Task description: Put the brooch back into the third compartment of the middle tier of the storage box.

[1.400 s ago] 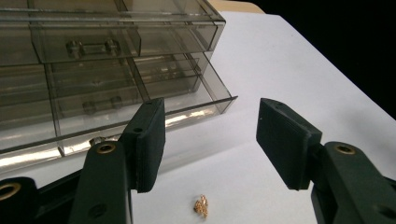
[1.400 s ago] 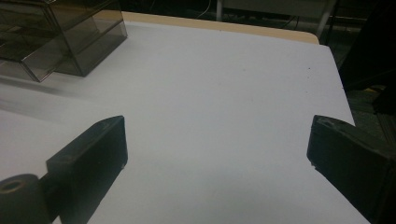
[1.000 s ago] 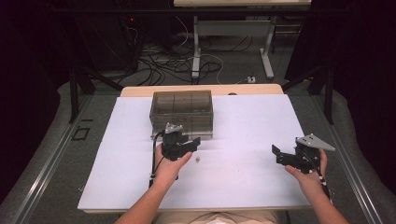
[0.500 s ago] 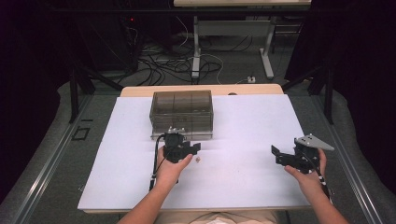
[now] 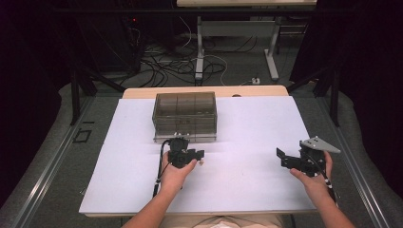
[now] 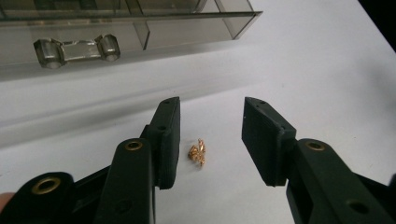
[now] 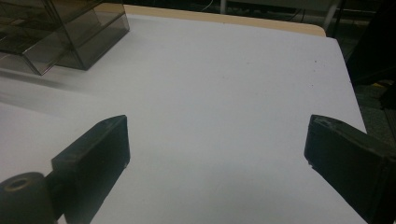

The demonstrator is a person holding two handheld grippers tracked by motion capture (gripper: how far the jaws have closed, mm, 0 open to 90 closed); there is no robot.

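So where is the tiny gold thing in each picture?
High view: the gold thing is a small speck on the white table, just right of the left gripper.
Left gripper view: low in the middle, lying between the two open jaws, touching neither.
Right gripper view: I can't find it there.
Shared landmark: the smoky clear drawer box.

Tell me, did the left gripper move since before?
Yes. The left gripper slid a little toward the person, away from the box. Its jaws have been closing around the gold bits.
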